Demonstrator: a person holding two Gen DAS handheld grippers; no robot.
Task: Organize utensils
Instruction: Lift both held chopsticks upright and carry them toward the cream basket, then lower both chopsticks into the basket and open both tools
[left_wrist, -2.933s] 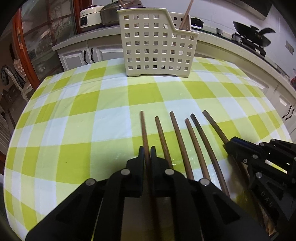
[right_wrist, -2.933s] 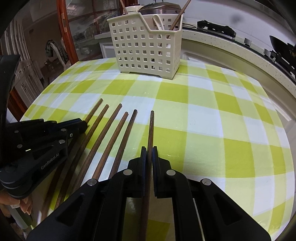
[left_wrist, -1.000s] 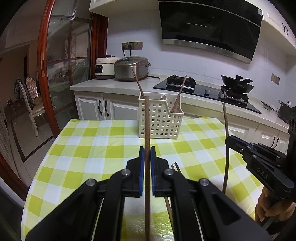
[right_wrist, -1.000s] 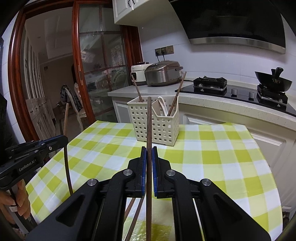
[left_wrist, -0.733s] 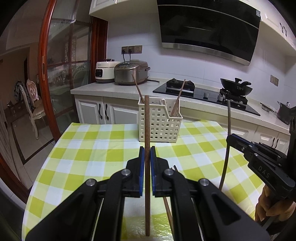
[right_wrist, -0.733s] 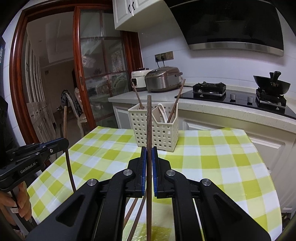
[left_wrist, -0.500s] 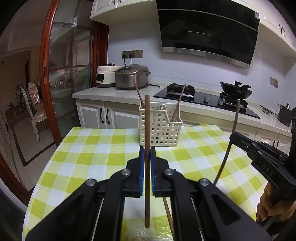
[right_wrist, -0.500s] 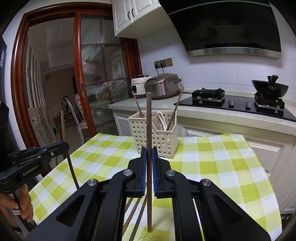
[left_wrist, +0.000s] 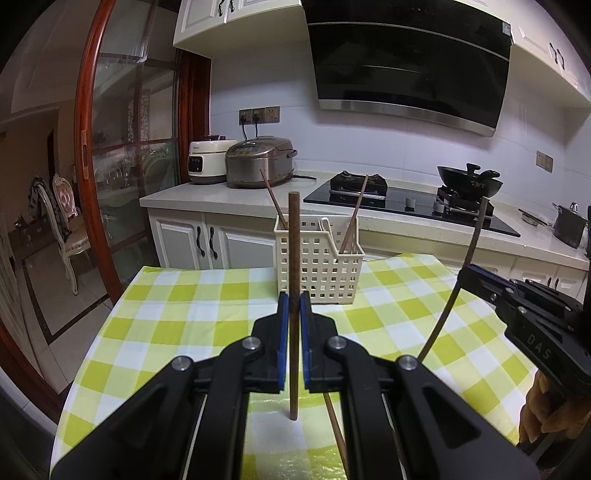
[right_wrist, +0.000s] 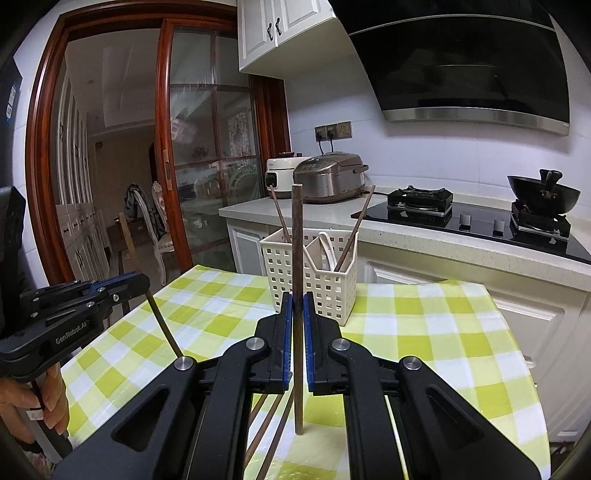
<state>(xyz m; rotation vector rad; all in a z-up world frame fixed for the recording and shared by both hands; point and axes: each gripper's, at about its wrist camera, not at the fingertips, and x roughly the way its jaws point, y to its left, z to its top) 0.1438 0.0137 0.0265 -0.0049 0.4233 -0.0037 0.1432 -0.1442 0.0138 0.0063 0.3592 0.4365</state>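
Two chopsticks up, basket next

Left gripper and right gripper each have their jaws pinched tight on one upright chopstick, lifted clear of the checked tablecloth where spare chopsticks lie. I'd keep both sticks vertical, carry them over the rim of the white basket further back, and only let go once the tips are inside.

One brown chopstick stood straight up, lifted off the table. A second brown chopstick stood straight up too. More chopsticks lay flat on the checked cloth. Far back sat a cream basket full of holes, with two sticks leaning inside.
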